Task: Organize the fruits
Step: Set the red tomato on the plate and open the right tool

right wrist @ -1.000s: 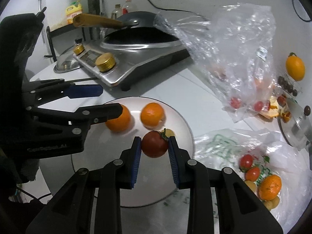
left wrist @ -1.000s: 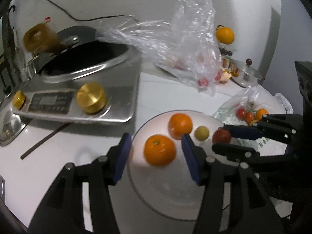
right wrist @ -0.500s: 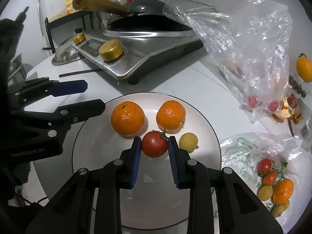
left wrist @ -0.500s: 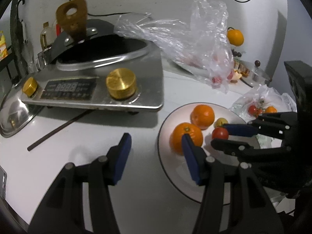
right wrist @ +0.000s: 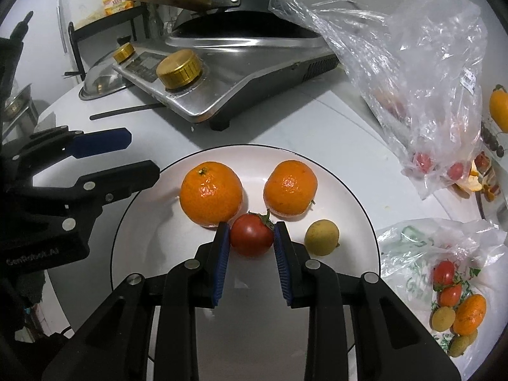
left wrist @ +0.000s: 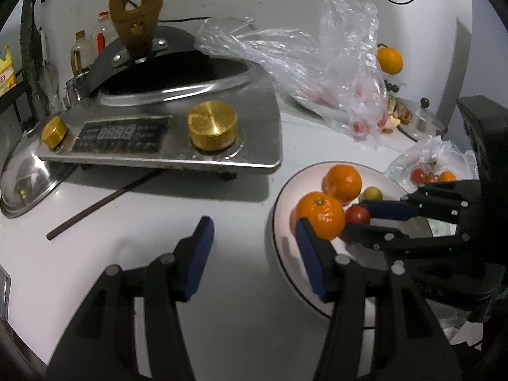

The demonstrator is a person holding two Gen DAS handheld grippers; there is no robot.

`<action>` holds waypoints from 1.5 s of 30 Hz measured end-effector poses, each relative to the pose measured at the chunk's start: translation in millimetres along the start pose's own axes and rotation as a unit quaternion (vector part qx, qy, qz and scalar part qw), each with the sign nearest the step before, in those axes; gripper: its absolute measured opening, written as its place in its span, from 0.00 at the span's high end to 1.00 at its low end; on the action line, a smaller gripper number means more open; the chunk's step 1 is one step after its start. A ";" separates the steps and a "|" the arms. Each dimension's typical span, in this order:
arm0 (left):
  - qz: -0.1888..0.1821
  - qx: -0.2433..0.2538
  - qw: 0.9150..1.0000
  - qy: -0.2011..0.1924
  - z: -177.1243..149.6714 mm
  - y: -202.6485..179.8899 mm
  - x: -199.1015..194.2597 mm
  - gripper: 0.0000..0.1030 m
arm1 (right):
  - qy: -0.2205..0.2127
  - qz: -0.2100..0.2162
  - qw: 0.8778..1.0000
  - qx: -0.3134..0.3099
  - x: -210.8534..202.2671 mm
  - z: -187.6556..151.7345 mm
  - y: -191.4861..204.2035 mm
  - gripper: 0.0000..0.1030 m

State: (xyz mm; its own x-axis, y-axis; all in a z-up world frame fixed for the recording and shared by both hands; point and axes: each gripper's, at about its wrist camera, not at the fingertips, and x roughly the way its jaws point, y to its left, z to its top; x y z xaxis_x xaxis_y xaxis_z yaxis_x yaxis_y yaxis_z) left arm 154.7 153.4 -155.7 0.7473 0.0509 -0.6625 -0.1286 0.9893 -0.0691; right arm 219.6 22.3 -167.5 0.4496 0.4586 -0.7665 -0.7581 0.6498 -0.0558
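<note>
Our right gripper (right wrist: 250,238), clamping the tomato (right wrist: 251,238), has sunk toward the plate (right wrist: 139,222); our left gripper (left wrist: 252,247), now beside it, gapes empty.

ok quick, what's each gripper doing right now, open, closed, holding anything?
Left gripper: open, empty.
Right gripper: closed on the tomato over the plate.

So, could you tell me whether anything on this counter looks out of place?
Yes: a single dark chopstick lies loose on the counter, its far end under the cooker, and a crumpled clear plastic bag slumps over the cooker's corner.
</note>
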 end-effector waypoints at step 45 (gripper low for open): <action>-0.021 0.070 0.997 -0.025 -5.0 -109.2 -46.4 0.46 | -0.077 -0.033 0.995 0.061 -108.6 -65.9 -49.8 0.64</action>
State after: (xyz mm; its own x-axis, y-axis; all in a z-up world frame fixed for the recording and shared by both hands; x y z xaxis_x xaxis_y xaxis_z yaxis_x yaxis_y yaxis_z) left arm 130.8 42.3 -121.1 0.7818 0.0117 -0.6234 -0.0065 0.9999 0.0105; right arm 177.3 -99.8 -123.6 0.5703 0.4937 -0.6566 -0.6656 0.7461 -0.0171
